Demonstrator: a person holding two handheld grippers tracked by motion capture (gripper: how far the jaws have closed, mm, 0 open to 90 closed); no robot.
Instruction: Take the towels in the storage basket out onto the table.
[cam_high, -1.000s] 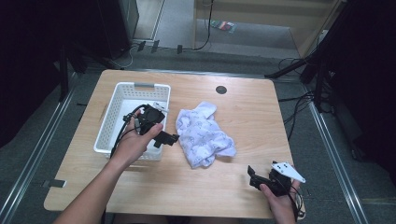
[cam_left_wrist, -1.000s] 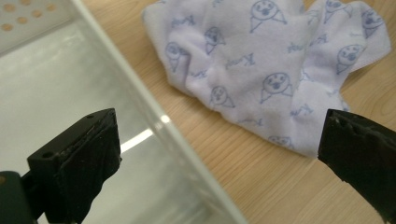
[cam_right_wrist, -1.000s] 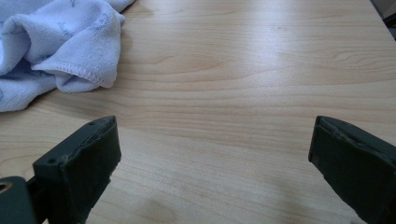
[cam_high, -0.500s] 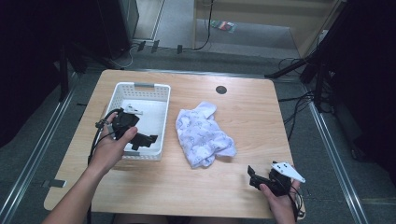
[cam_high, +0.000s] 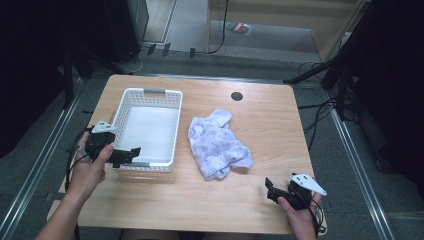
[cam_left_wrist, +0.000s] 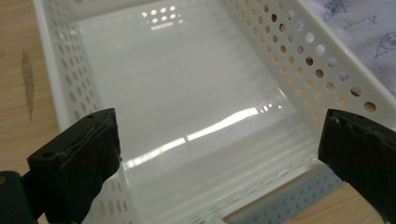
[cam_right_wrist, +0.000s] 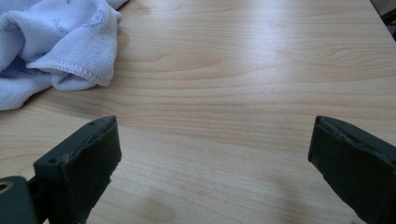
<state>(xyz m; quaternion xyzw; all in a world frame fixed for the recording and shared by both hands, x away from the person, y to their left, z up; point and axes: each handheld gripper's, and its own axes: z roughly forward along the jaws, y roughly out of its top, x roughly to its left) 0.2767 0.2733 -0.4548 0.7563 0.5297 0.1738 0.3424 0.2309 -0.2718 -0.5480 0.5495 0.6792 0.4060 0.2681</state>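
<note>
The left gripper (cam_high: 131, 152) hovers at the near left corner of the white basket (cam_high: 170, 107), its fingers spread wide and holding nothing. Just right of the basket, the crumpled cloth (cam_high: 218, 143) lies on the worktop (cam_high: 270, 117). Well right of the basket, the right gripper (cam_high: 270, 190) rests wide open, empty.

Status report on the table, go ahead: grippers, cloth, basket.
Left gripper open at white basket's near rim. Right gripper open, low on table, holding nothing. Cloth crumpled beside basket, untouched. Nothing between cloth and basket.
</note>
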